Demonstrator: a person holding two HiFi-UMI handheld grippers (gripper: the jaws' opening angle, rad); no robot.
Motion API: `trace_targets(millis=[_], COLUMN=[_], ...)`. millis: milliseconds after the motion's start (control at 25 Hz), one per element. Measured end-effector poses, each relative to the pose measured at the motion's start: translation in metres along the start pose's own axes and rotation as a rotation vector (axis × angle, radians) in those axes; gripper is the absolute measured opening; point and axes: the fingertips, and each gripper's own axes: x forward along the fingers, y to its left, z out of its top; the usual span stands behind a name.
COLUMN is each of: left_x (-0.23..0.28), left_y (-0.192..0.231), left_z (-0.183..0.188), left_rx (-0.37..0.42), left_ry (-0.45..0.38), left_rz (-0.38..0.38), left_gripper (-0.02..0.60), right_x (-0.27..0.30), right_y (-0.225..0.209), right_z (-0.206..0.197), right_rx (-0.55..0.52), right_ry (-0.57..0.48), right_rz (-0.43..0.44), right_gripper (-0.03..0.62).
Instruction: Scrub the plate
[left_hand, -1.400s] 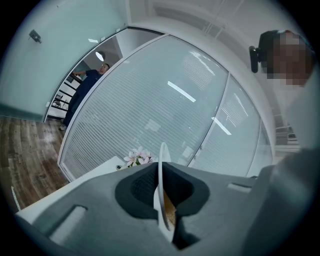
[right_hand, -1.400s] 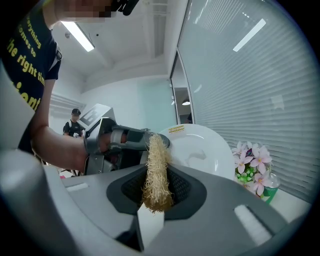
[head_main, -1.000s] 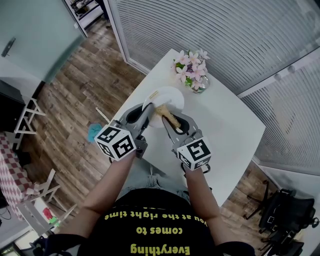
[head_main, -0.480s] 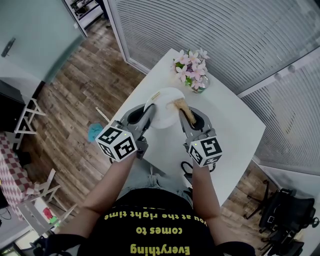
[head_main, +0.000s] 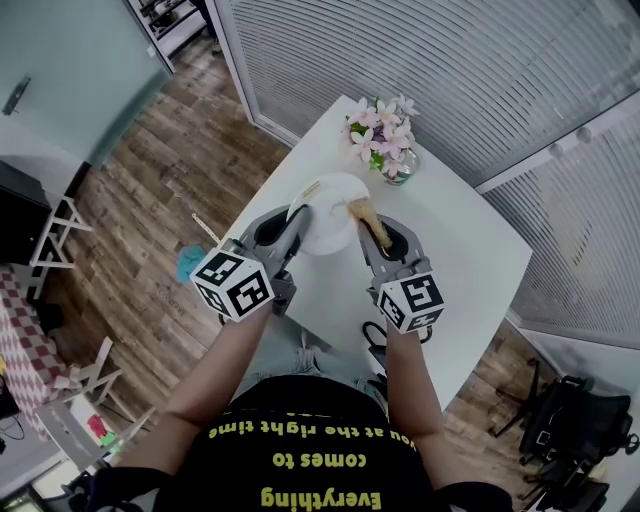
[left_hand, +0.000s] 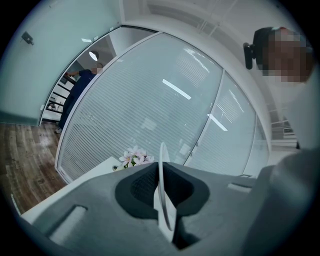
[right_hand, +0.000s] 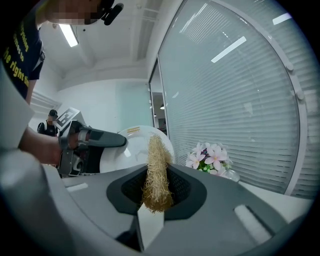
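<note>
Gripping plate (head_main: 332, 212), left gripper (head_main: 292, 222), right gripper (head_main: 372, 236) pinching loofah (right_hand: 156, 172)

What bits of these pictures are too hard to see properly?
- Face of the plate: the left gripper view shows only its rim, edge-on.
- Whether the scrubber touches the plate: in the right gripper view it overlaps the plate; the head view is too small.
- Blue thing on the floor: head view, too small.

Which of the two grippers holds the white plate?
The left gripper, shut on the edge of the plate; the right gripper grips a straw-coloured scrubber instead.
</note>
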Motion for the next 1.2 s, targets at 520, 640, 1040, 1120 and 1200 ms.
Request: trace_targets(millis=[520, 640, 1040, 1120, 1200], left_x=[0.001, 0.0, -0.002, -0.003, -0.004], left_y=[0.004, 0.004, 0.007, 0.006, 0.007], left_z=[0.006, 0.006, 0.009, 0.009, 0.01], left_rx=[-0.001, -0.002, -0.003, -0.004, -0.008], left_ry=[-0.012, -0.015, -0.026, -0.026, -0.027], left_rz=[0.012, 0.013, 0.019, 0.02, 0.02], left_gripper=[0.018, 0.02, 0.019, 0.02, 0.02], right_x=[0.011, 0.013, 0.016, 0.016, 0.017], right_y=[0.045, 0.055, 0.086, 0.093, 0.099], right_z=[-0.004, -0.005, -0.005, -0.003, -0.002], right_rx=[-0.031, -0.045, -0.084, -0.088, -0.092], right_ry=[0.016, 0.017, 0.012, 0.006, 0.001], right_rz=[0.141, 0.168, 0.268, 0.285, 0.302], right_gripper=[0.061, 0.061, 0.061, 0.06, 0.061])
